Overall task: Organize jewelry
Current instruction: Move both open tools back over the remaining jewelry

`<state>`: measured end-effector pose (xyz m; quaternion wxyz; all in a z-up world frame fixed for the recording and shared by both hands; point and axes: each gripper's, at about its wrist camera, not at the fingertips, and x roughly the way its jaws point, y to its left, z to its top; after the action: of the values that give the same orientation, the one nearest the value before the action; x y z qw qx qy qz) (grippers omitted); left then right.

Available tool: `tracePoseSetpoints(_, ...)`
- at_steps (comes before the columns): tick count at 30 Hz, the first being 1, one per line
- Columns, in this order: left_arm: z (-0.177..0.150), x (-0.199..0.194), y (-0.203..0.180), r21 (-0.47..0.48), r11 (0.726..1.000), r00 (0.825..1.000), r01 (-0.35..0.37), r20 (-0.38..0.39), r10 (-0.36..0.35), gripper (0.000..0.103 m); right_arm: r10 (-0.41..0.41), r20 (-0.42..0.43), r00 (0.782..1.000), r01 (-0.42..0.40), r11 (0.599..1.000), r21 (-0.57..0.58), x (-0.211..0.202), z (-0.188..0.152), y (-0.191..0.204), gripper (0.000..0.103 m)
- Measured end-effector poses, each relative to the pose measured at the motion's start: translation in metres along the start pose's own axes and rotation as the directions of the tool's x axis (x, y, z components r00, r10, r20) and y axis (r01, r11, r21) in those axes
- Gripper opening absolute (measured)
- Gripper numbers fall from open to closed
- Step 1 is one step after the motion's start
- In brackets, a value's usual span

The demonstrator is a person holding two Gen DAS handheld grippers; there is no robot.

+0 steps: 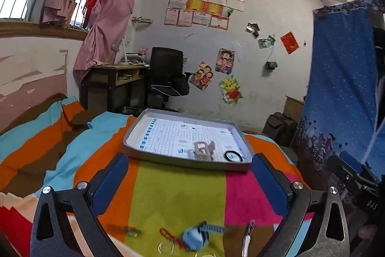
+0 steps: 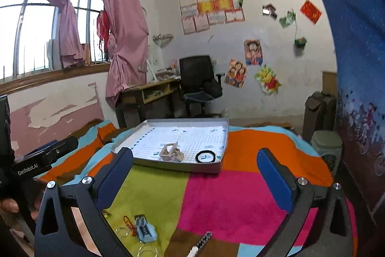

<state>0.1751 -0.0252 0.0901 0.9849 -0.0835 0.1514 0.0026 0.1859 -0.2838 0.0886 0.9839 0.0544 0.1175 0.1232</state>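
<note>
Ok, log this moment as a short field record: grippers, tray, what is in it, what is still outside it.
left gripper: open, holding nothing
right gripper: open, holding nothing
tray: shallow grey box lid on the striped blanket
in tray: beige hair claw clip; black ring band
outside tray, on blanket: blue shoe-shaped keychain, clear rings, black-and-white strap
task state: several pieces not yet in the tray

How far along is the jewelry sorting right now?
Done: a beige hair claw clip and black ring band lie in the tray. In hand: nothing; left gripper and right gripper are open. Left: blue sneaker keychain, clear rings and beaded strap on the blanket.
</note>
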Motion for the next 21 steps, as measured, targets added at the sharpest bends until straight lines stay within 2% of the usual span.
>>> tracePoseSetpoints(4, -0.012, -0.019, 0.009, -0.007, 1.0, 1.0, 0.017, 0.003, -0.017, 0.103, -0.028, 0.034, 0.999, 0.028, 1.0, -0.005, -0.036, -0.007, 0.013, 0.101)
tracePoseSetpoints(11, -0.049, -0.049, 0.024, 0.048, 0.997, 0.998, 0.054, 0.015, -0.054, 0.103, -0.077, 0.077, 0.994, 0.078, 0.997, -0.009, -0.081, -0.036, 0.033, 0.101)
tracePoseSetpoints(13, -0.059, -0.056, 0.032, 0.044, 0.998, 0.999, 0.037, 0.031, -0.038, 0.103, -0.091, 0.074, 0.993, 0.092, 0.996, -0.011, -0.088, -0.047, 0.038, 0.101)
tracePoseSetpoints(17, -0.075, -0.055, 0.051, 0.003, 1.0, 1.0, -0.011, 0.007, 0.011, 0.103, -0.1, 0.055, 0.993, 0.101, 0.995, -0.001, -0.092, -0.064, 0.047, 0.102)
tracePoseSetpoints(21, -0.09, -0.051, 0.061, 0.035, 0.999, 0.999, -0.042, 0.001, 0.042, 0.103, -0.107, 0.029, 0.994, 0.107, 0.994, -0.01, -0.088, -0.084, 0.05, 0.102)
